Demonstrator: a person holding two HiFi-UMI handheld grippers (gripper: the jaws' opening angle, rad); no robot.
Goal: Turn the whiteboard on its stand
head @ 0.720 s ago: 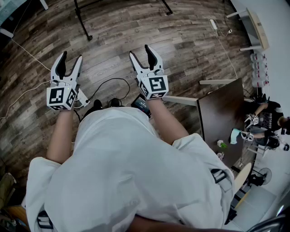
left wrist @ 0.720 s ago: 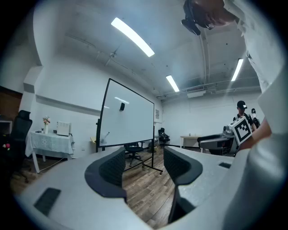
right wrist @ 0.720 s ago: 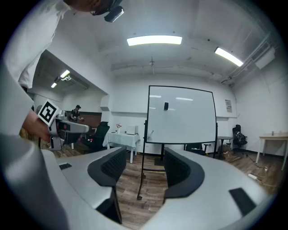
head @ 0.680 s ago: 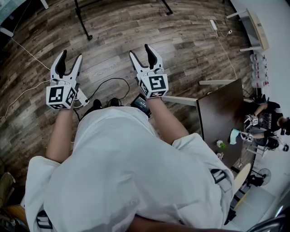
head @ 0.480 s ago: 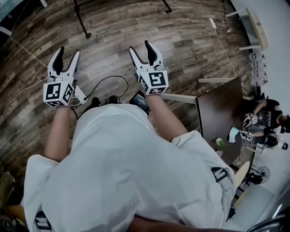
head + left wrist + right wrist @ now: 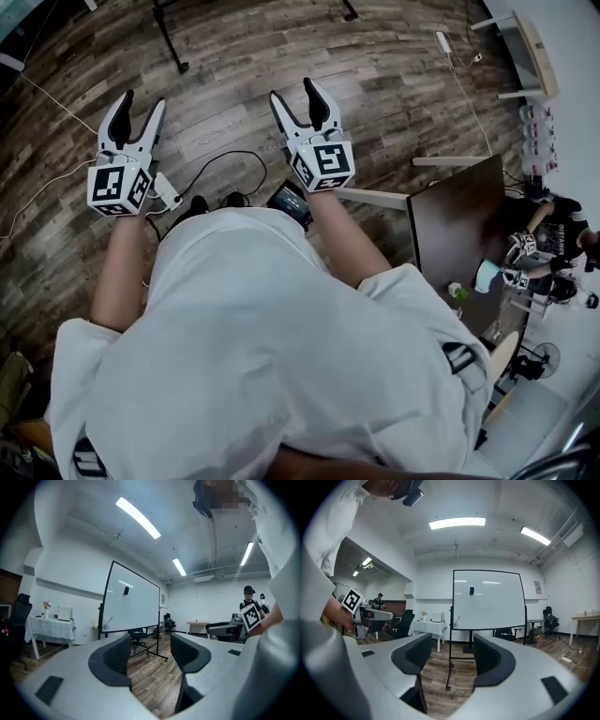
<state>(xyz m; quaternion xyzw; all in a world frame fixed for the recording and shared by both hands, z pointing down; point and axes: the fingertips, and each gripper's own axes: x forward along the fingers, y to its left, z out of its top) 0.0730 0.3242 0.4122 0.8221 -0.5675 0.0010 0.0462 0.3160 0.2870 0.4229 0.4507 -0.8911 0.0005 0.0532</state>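
The whiteboard is a large white panel in a black frame on a wheeled black stand. It stands a few steps ahead on the wood floor. In the right gripper view the whiteboard faces me almost squarely, and a small dark object is stuck near its top. In the head view my left gripper and right gripper are held level side by side over the floor. Both are open and hold nothing. Bare floor shows between the pads and between the pads.
A dark table stands at my right, with a seated person beyond it. Cables and a power strip lie on the floor. A white-clothed table and office chairs stand near the board. A black stand leg is ahead.
Both grippers have edged slightly forward, up in the head view, the left one also a little leftward. Their jaws stand as wide as before.
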